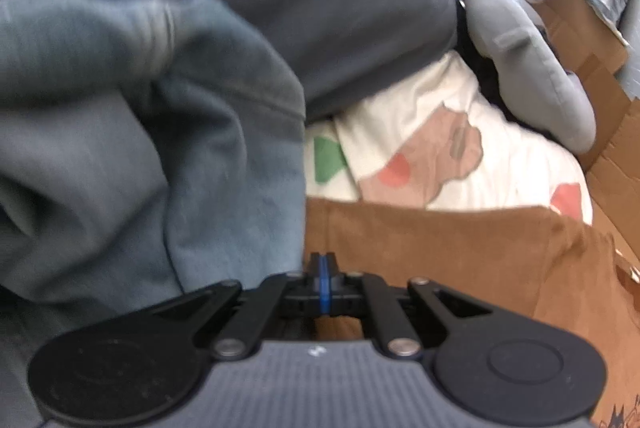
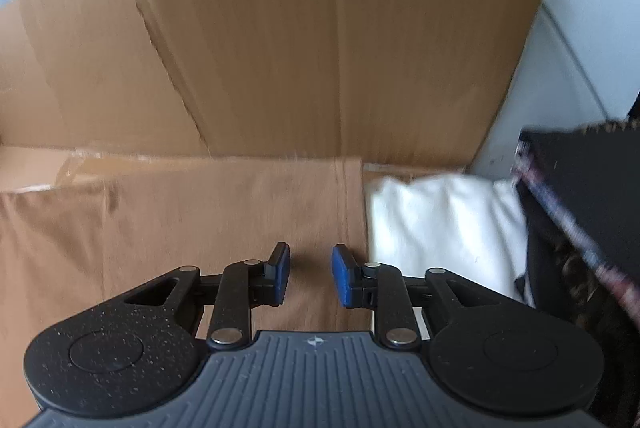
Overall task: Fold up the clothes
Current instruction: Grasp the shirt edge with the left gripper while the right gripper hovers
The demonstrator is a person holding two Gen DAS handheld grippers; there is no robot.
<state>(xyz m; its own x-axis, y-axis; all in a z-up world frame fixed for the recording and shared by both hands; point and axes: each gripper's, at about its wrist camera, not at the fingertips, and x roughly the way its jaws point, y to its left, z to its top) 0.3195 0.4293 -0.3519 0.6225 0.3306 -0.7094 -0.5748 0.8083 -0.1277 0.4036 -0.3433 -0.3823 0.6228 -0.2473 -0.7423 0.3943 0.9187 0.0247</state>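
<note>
The brown garment [image 2: 192, 228] lies flat under both claws, its straight edge running away from the right claw [image 2: 311, 276], just beside a white cloth [image 2: 440, 228]. The right claw gapes, empty, over that edge. The left claw [image 1: 323, 284] is pressed closed; whether it pinches brown fabric is unclear. Cardboard [image 2: 320, 28] stands behind; no container's contents show.

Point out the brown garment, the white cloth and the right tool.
brown garment [image 2: 180, 228]: right wrist view, flat middle of the fabric.
white cloth [image 2: 440, 224]: right wrist view, its centre.
right tool [image 2: 310, 274]: right wrist view, gap between fingertips.
</note>
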